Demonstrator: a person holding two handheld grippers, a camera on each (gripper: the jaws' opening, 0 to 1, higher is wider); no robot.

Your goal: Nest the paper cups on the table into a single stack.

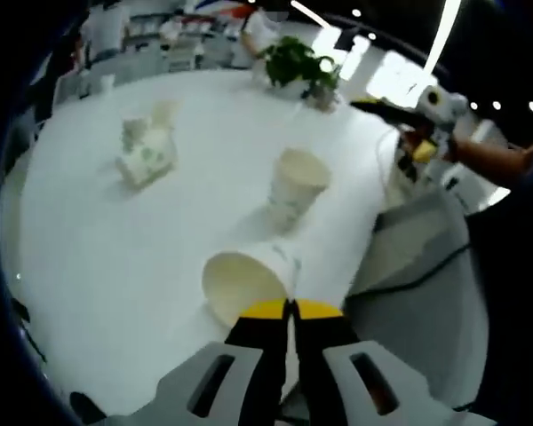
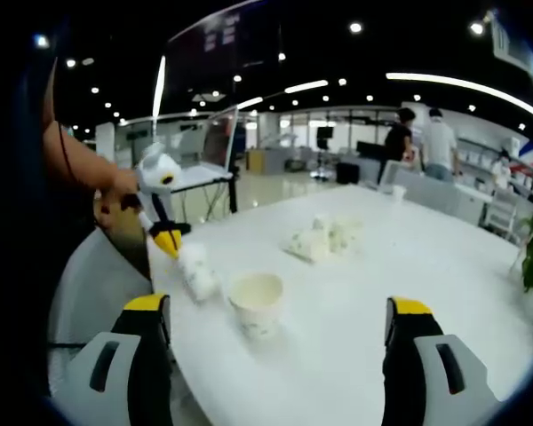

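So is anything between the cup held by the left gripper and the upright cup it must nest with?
Nothing visible: bare white table separates the white paper cup on its side, gripped by the left gripper, from the upright white paper cup.

Your left gripper [image 1: 289,312] is covering the near rim of the tipped cup [image 1: 249,280], so you are not seeing how the jaws are meeting the paper. Beyond it, the clump of pale things [image 1: 147,151] on the surface [image 1: 89,257] is blurring too much to count as cups. In the right gripper view, the lower edge is cutting off your right gripper [image 2: 275,324], and motion is smearing the held cup.
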